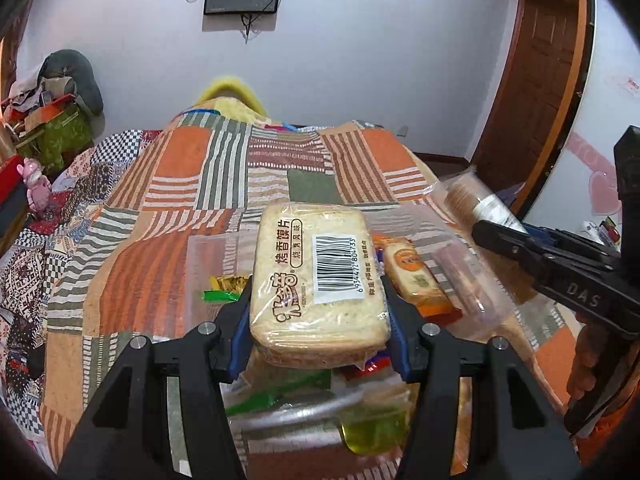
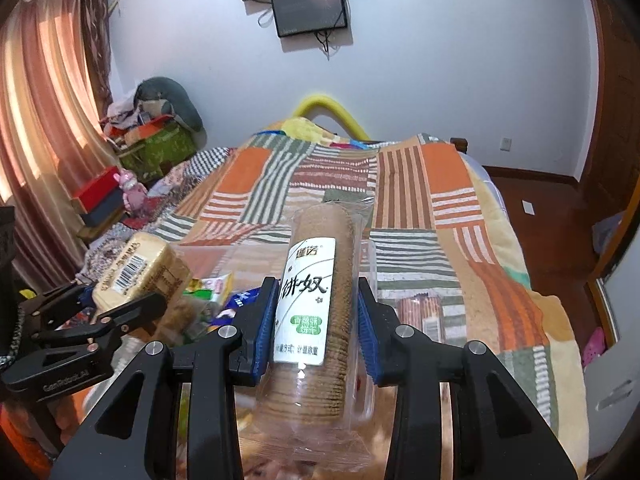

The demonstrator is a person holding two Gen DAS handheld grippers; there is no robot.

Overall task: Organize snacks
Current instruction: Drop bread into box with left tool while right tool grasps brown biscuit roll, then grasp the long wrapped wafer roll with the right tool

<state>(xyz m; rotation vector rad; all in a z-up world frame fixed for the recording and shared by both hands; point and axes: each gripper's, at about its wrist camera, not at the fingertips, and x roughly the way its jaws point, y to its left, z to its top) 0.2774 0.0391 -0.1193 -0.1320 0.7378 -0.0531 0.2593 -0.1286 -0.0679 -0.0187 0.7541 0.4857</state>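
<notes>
My left gripper is shut on a pale pack of toasted bread slices with a barcode label, lifted above the snack pile. In the right wrist view the same bread pack shows at the left in the left gripper. My right gripper is shut on a clear-wrapped roll of round biscuits with a white label, pointing away from me. From the left wrist view that biscuit roll sticks out of the right gripper's fingers at the right edge.
A clear plastic bin under the grippers holds an orange snack pack, green wrappers and other packets. It rests on a bed with a patchwork quilt. Clutter is stacked at the left by the curtain; a wooden door stands right.
</notes>
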